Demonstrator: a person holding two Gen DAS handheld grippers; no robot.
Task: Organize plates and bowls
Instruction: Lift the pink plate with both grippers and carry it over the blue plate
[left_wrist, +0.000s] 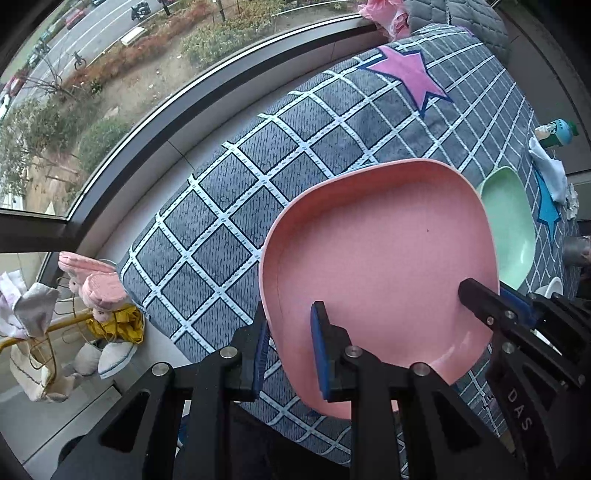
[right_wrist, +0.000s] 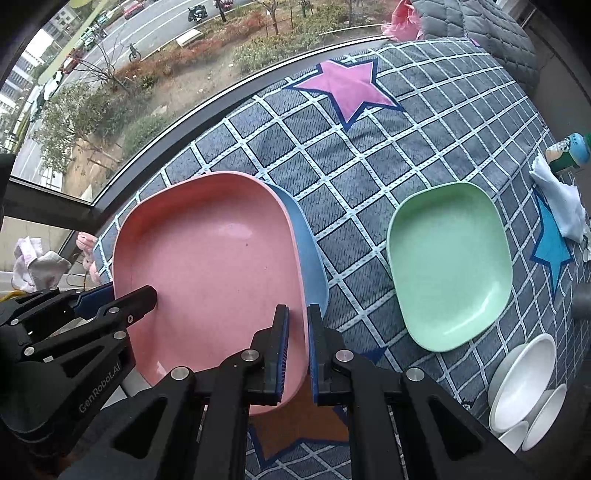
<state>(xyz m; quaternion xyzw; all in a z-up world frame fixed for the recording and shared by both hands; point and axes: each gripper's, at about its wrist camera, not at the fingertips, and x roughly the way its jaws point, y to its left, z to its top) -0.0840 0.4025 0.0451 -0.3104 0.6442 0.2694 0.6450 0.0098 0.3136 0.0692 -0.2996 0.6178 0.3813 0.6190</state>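
A pink plate is gripped at both sides over the grey checked blanket. My left gripper is shut on its left rim. On the opposite rim my right gripper is shut too. Under the pink plate's right side a blue plate peeks out; I cannot tell whether it is inside the right grip. A green plate lies flat on the blanket to the right.
White bowls are grouped at the blanket's lower right. A green-capped bottle and a white cloth sit at the right edge. A large window borders the blanket at the left and top. A plush toy lies by the window.
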